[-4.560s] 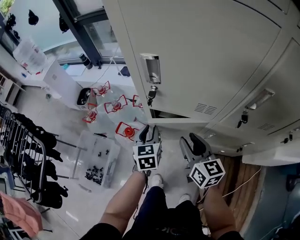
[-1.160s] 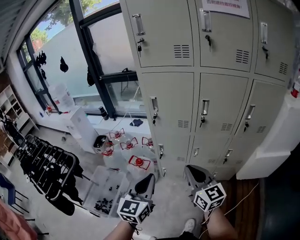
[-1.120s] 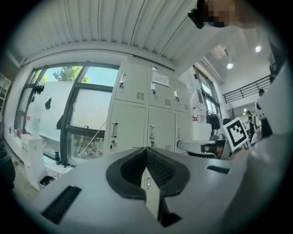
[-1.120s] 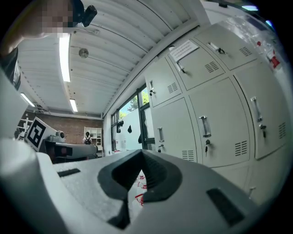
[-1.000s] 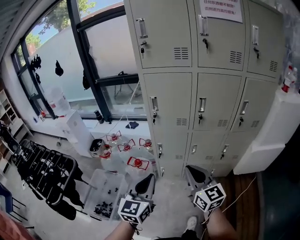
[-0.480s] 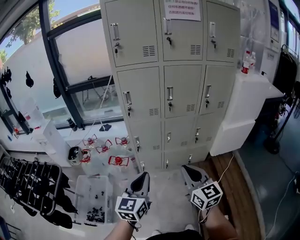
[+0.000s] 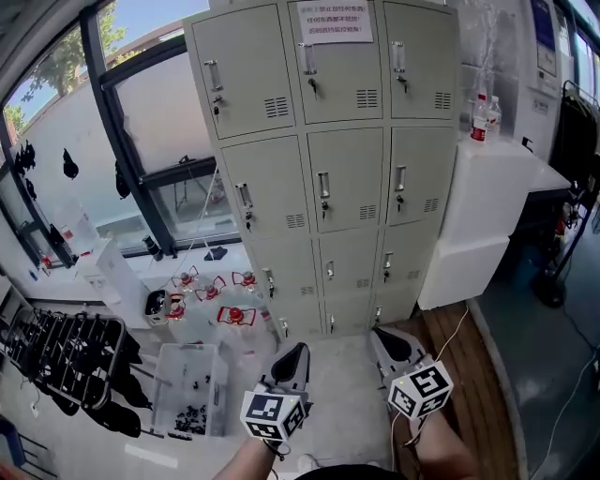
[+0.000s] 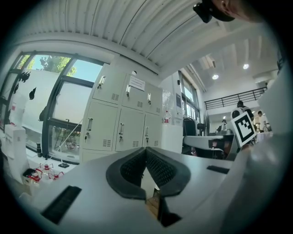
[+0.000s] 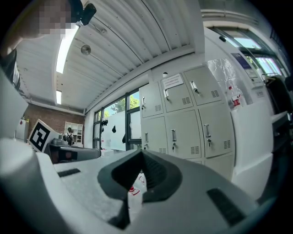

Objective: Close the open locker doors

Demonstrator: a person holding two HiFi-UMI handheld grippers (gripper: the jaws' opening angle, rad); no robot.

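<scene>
Lockers (image 7: 323, 159) stand far, doors (image 7: 345, 178) all seemingly shut; left tongs (image 7: 292, 360) and right tongs (image 7: 386, 341) clenched, empty, near. Risk: an unlatched door may go unnoticed from here and swing open.

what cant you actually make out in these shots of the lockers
Notice on the top middle locker door: head view, print too small to read.
Bottom locker row: head view, too small to tell if latched; left gripper view, hidden behind the left tool.
Dark parts in the clear bin: head view, too small to identify.
</scene>
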